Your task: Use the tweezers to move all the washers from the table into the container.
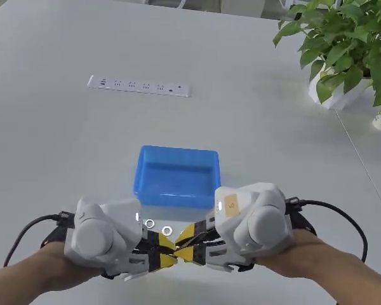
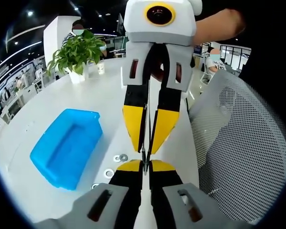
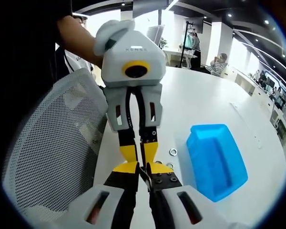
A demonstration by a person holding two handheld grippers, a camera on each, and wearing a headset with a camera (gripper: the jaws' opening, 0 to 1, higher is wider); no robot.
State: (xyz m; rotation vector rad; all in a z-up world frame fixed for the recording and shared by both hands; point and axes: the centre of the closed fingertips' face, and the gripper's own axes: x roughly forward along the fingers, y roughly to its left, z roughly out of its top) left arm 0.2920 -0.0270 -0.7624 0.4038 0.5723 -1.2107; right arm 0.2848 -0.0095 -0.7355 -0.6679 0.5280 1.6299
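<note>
My two grippers meet tip to tip at the near table edge, left gripper [image 1: 159,252] and right gripper [image 1: 190,244]. A thin pair of tweezers [image 2: 145,131] runs between both sets of yellow-tipped jaws. In the left gripper view, my left gripper [image 2: 144,166] is closed on its near end and the right gripper [image 2: 146,149] pinches it from above. In the right gripper view, the right gripper [image 3: 143,168] faces the left gripper [image 3: 139,155]. Small metal washers [image 1: 150,223] lie on the table just behind the jaws, in front of the blue container [image 1: 178,168]. The washers [image 2: 120,158] and container [image 2: 66,145] sit left of the jaws.
A white power strip [image 1: 138,86] lies far back on the table. A potted plant [image 1: 343,44] stands at the back right. A grey mesh chair [image 2: 243,143] is close to the table edge beside the grippers. The white table [image 1: 273,140] stretches wide around the container.
</note>
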